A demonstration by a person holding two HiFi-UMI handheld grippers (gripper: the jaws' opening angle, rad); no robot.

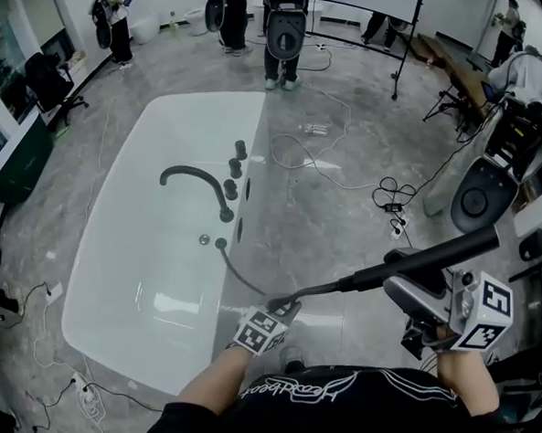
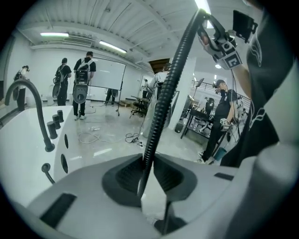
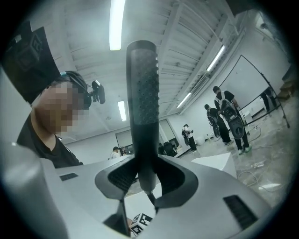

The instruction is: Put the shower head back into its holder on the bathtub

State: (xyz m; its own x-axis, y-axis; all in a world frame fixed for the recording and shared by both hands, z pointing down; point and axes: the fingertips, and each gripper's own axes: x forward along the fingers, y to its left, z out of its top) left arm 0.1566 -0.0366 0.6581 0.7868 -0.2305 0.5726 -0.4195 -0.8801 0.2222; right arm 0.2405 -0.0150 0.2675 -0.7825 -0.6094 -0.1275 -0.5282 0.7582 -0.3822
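Observation:
A white bathtub (image 1: 120, 293) fills the left of the head view, with a black curved faucet (image 1: 195, 177) and a row of black fittings (image 1: 235, 167) on its right rim. A black hose (image 1: 243, 279) leaves the rim and runs to my left gripper (image 1: 281, 306), which is shut on it. In the left gripper view the ribbed hose (image 2: 163, 102) rises from between the pads of the left gripper (image 2: 144, 170). The long black shower head (image 1: 438, 254) lies nearly level in my right gripper (image 1: 405, 276), to the right of the tub. In the right gripper view the right gripper (image 3: 145, 179) is shut on the shower head (image 3: 144, 102).
Cables (image 1: 323, 162) lie on the grey floor beside the tub. A light stand (image 1: 399, 66) and dark equipment (image 1: 476, 198) stand at the right. Several people (image 1: 282, 27) stand beyond the tub's far end. More wires (image 1: 51, 362) run along the tub's left side.

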